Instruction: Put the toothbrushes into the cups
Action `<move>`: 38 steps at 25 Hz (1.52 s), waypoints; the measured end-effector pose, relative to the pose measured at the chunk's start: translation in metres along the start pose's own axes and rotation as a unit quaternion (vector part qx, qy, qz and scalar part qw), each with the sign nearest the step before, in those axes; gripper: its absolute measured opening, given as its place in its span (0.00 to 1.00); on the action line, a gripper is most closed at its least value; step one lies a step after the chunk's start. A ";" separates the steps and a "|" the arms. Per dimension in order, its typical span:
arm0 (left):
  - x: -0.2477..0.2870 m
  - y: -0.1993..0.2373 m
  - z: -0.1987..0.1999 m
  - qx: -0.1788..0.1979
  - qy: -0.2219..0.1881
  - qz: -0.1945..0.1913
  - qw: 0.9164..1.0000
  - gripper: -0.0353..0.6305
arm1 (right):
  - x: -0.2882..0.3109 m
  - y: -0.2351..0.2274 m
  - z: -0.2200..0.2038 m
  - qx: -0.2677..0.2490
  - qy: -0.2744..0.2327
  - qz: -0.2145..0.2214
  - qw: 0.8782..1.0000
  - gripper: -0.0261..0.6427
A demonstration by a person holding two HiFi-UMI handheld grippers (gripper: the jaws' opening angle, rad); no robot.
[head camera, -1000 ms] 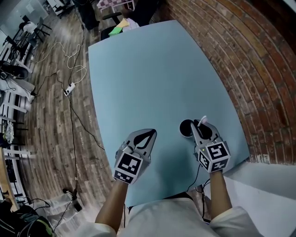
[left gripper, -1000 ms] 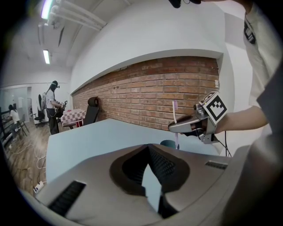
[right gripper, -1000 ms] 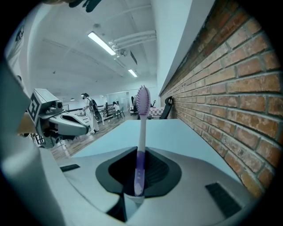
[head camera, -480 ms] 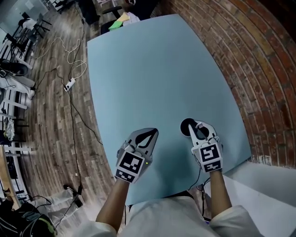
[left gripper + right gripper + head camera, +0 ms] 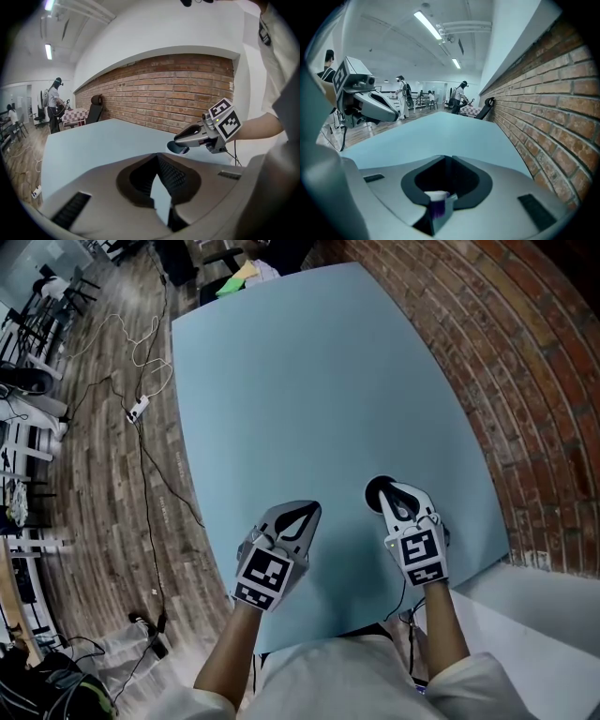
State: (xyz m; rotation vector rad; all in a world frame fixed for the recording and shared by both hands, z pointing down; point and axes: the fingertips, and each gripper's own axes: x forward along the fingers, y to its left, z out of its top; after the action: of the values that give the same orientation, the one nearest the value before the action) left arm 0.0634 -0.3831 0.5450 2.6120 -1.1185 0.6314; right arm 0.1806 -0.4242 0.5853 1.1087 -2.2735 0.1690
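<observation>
A dark cup point(image 5: 373, 494) stands on the light blue table point(image 5: 309, 381) near its right front corner. The same cup point(image 5: 177, 147) shows in the left gripper view. My right gripper point(image 5: 390, 491) hangs right over the cup, pointing down at it. A toothbrush point(image 5: 438, 204) with a white and purple head sits pinched between its jaws, which have just been opening slightly. In the head view the brush is hidden. My left gripper point(image 5: 303, 514) hovers to the left of the cup, shut with nothing in it. The right gripper point(image 5: 183, 137) also appears in the left gripper view.
A brick wall point(image 5: 525, 381) runs close along the table's right edge. Cables and a power strip point(image 5: 139, 409) lie on the wooden floor at left. Chairs point(image 5: 234, 277) stand at the table's far end. People point(image 5: 459, 96) stand far off in the room.
The right gripper has sunk onto the cup and rolled. The white handle that stuck up beyond it no longer shows in the head view. The left gripper has stayed put.
</observation>
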 end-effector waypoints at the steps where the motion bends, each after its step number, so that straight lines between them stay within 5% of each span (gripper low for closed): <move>1: 0.000 -0.001 -0.001 -0.001 0.001 -0.001 1.000 0.07 | 0.000 0.000 0.000 0.000 0.000 0.000 1.000 0.12; 17: -0.014 -0.005 0.003 0.004 0.001 0.002 1.000 0.07 | -0.016 -0.002 0.009 0.017 -0.012 -0.012 1.000 0.21; 38: -0.087 -0.025 0.023 0.041 -0.055 -0.011 0.998 0.07 | -0.109 0.031 0.052 0.061 -0.071 -0.082 0.992 0.23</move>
State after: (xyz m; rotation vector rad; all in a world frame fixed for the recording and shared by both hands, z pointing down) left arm 0.0353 -0.3193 0.4830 2.7545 -1.1147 0.5460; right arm 0.1850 -0.3492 0.4855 1.4053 -2.3082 0.1702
